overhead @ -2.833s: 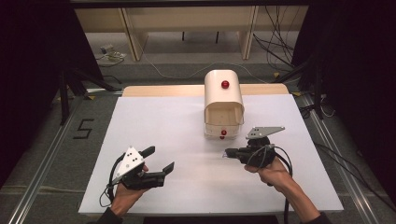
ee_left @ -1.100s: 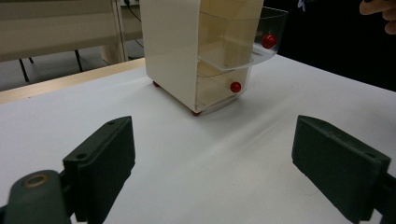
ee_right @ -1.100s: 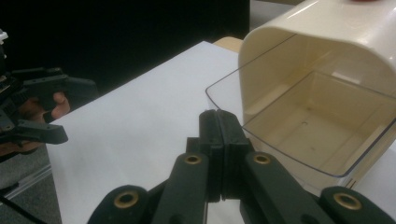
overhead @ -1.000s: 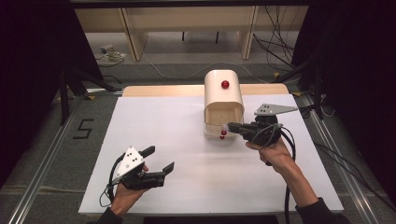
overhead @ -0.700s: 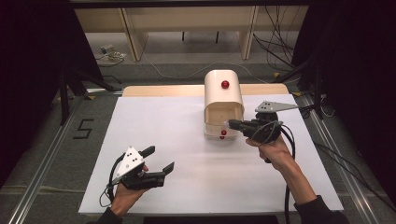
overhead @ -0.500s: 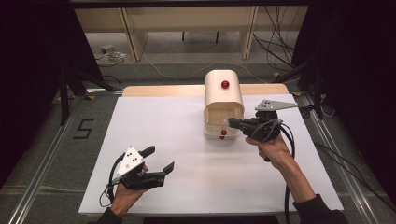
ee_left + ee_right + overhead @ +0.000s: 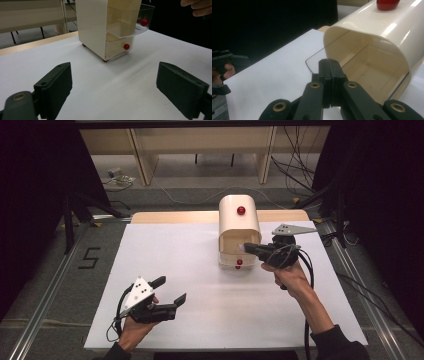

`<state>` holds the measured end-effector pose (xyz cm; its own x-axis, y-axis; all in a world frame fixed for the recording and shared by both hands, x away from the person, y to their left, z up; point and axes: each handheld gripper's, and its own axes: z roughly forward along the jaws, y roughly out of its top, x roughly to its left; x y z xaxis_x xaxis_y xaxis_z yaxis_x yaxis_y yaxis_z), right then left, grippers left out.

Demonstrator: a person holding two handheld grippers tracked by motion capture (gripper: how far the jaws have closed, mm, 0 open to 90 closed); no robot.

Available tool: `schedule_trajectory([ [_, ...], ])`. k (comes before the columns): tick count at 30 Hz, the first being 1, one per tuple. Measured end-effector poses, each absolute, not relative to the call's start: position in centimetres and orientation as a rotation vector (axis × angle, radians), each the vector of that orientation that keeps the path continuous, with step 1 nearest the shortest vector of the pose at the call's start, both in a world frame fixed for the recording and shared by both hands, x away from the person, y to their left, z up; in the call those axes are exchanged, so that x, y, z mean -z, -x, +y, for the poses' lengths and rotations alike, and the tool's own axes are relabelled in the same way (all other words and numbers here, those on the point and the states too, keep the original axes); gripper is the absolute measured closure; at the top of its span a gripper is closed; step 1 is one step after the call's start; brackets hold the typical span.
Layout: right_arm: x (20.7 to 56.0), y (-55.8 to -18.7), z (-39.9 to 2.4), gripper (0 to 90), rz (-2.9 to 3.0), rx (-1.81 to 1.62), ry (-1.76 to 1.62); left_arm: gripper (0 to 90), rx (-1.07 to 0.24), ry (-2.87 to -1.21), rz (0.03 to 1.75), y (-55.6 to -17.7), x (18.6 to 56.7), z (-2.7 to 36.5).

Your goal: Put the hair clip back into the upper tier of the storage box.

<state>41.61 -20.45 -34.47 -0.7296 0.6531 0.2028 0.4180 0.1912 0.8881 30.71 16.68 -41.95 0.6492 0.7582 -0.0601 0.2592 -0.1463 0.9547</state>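
Item: cream drawer cabinet (image 7: 239,227), standing near the far edge of the white surface (image 7: 200,285), right of centre.

Upper clear drawer (image 7: 140,18): sliding out; I am seeing nothing in it. Lower drawer, red knob (image 7: 126,46): pushed in, contents hidden.

Right hand-held gripper (image 7: 248,248): jaws pressed together at the upper drawer's front; whether they are pinching its clear edge I cannot tell.

Left hand-held gripper (image 7: 171,290): jaws gaping wide, resting near the surface's near-left corner.

Risk: I am judging the cabinet light and unbraced; a hard pull could be dragging it, or freeing the drawer entirely.
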Motion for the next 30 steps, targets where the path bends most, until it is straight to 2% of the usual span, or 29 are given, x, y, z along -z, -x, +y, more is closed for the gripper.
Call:
schedule_trajectory([
  [30, 35.1, -43.4, -20.1, 90.0, 2.207, -1.568, -1.096, 12.8, -0.535, -1.706, 0.833, -30.7, 41.9, 16.7],
])
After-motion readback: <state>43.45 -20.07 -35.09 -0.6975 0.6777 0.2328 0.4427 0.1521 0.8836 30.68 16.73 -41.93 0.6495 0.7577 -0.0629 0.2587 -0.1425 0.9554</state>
